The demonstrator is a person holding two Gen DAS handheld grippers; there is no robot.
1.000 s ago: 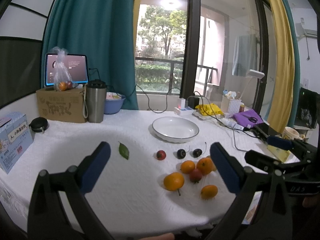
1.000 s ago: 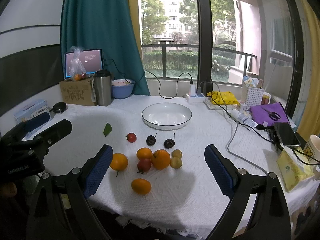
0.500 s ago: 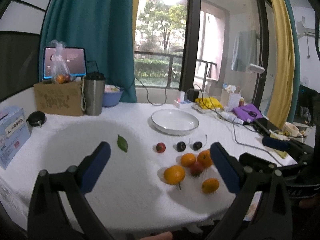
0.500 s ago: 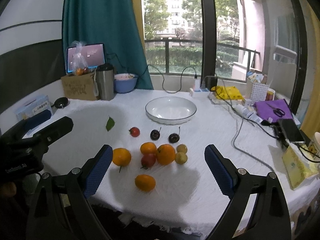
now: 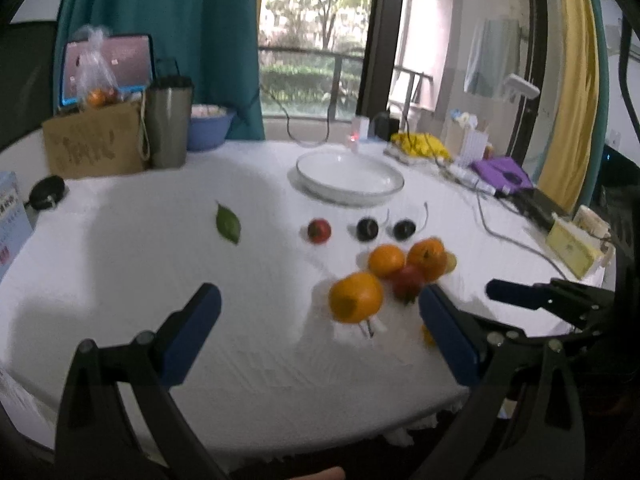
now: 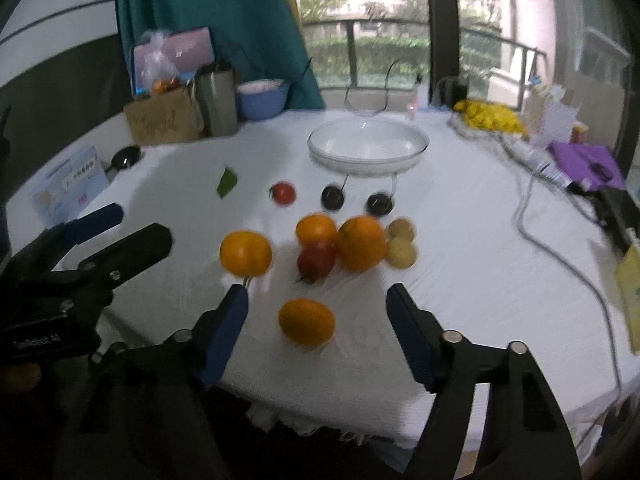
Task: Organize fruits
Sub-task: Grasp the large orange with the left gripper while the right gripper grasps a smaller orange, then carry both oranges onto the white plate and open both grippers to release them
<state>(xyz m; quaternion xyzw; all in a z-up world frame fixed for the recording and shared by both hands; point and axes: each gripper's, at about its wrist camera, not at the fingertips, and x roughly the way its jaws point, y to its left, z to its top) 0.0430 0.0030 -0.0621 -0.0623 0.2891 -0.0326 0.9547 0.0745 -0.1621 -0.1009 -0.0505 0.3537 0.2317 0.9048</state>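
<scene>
White-clothed table (image 6: 460, 248): both grippers, left (image 5: 320, 322) and right (image 6: 318, 322), hang wide open and empty; oranges (image 6: 307, 321) crowd before the plate (image 6: 368, 145), cable (image 6: 532, 236) alongside.

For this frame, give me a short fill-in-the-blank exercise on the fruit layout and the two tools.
1. The white plate holds ____ fruit.
2. Both the left tool and the right tool have their jaws ____.
3. The orange nearest the table edge lies between the fingers of the ____ tool.
4. The number of dark cherries lying in front of the plate is ____.

Missing words: no; open; right; two
</scene>
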